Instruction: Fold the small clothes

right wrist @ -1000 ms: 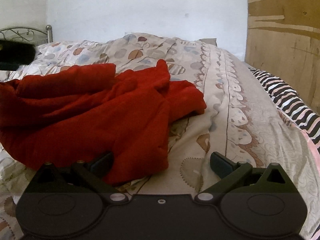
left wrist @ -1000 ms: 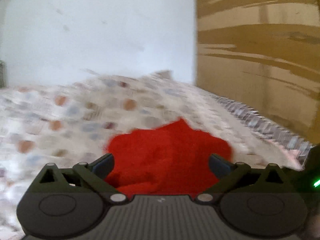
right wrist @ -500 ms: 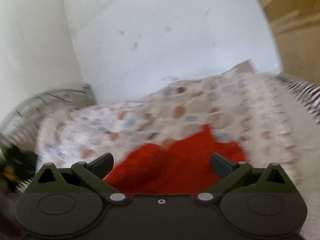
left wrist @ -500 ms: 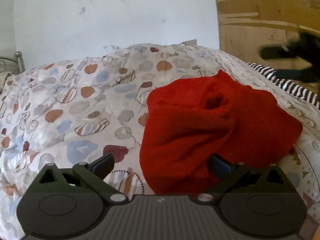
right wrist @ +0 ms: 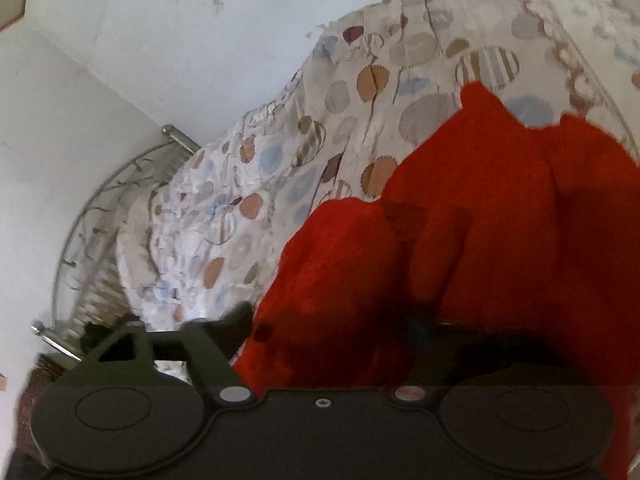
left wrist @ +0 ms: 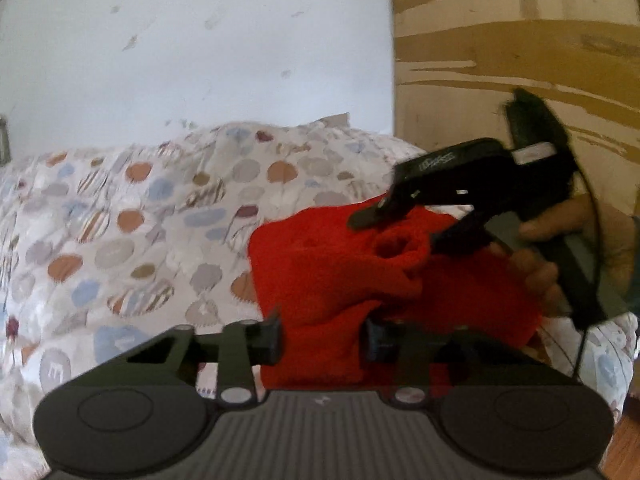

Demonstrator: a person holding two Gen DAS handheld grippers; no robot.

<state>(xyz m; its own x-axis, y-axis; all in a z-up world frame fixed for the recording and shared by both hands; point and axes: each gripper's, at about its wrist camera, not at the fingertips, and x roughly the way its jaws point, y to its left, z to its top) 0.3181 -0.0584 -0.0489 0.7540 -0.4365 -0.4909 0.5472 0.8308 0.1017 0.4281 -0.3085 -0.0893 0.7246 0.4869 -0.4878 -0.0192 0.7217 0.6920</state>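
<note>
A crumpled red garment (left wrist: 344, 280) lies bunched on the patterned bedspread (left wrist: 120, 216). My left gripper (left wrist: 322, 338) has its fingers closed in on the garment's near fold, red cloth pinched between them. My right gripper (left wrist: 396, 228) shows in the left wrist view, held in a hand, its fingers at the garment's upper right by a round opening. In the right wrist view the red garment (right wrist: 460, 248) drapes over my right gripper (right wrist: 332, 328); its left finger (right wrist: 236, 316) shows and the right finger is hidden under cloth.
A white wall (left wrist: 200, 60) stands behind the bed. A wooden panel (left wrist: 512, 52) rises at the right. A metal bed frame (right wrist: 100, 208) curves at the left in the right wrist view.
My left gripper has closed from wide open onto the garment's near fold. My right gripper has swung in onto the garment's upper right, and cloth now covers its fingers.
</note>
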